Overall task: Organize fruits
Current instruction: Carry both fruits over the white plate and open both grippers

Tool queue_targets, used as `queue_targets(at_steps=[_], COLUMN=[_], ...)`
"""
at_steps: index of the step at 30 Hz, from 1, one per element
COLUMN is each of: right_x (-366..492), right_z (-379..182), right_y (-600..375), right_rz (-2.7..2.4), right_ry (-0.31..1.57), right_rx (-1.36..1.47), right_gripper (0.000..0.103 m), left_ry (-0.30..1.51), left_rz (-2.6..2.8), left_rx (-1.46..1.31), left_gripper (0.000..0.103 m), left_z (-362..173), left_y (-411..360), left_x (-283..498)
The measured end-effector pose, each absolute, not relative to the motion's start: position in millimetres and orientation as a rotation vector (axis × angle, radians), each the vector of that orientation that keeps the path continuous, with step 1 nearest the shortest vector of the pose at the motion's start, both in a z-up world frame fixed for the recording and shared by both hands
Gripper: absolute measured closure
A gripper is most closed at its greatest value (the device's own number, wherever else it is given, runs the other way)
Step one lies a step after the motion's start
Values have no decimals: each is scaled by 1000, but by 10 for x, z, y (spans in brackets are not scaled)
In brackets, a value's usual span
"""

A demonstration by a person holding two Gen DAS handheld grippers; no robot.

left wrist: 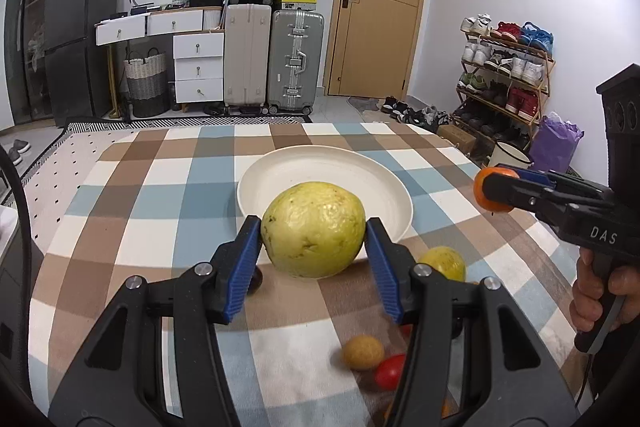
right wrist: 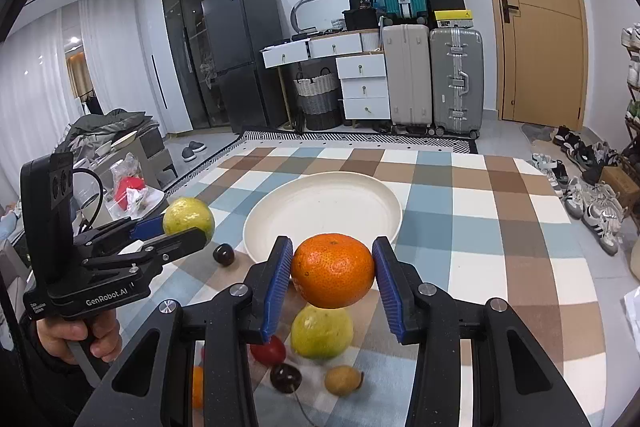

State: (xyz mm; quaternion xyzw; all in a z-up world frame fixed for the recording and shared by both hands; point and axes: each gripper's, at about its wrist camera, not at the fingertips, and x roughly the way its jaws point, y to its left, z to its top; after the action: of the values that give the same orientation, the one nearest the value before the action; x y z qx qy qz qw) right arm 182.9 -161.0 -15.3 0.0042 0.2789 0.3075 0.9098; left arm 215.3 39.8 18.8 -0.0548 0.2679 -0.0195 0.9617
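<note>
The left gripper (left wrist: 314,241) pinches a yellow-green guava (left wrist: 313,229) across its widest part, lifted just short of the white plate (left wrist: 256,183); it looks heavy, firm and bruisable. The right gripper (right wrist: 333,277) likewise clamps a softer, lighter mandarin (right wrist: 332,275) near the plate's front rim.

Both grippers are black plastic with ribbed blue pads (left wrist: 244,267) and silver screws. The right gripper (left wrist: 494,193) reads "DAS" in white; the left gripper (right wrist: 188,227) reads "GenRobot.AI" — bare-skinned hand (right wrist: 76,337) below that lettering.
</note>
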Motion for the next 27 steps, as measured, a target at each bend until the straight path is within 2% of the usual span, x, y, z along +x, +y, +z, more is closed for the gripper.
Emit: queue_targets(at_steps=[10,27], right_x=[2161,2600], right_z=[-169,-490], right_y=[-1478,-1196], right_rz=[650,660], right_ry=[561,646], right_rx=[38,21], right_gripper=[61,61], left_ry=[527,550], left_rz=[-39,-31], left_rx=[-112,-114], left_gripper=[53,53], left_z=[119,-55], left_y=[388,404], left_x=[2498,2841])
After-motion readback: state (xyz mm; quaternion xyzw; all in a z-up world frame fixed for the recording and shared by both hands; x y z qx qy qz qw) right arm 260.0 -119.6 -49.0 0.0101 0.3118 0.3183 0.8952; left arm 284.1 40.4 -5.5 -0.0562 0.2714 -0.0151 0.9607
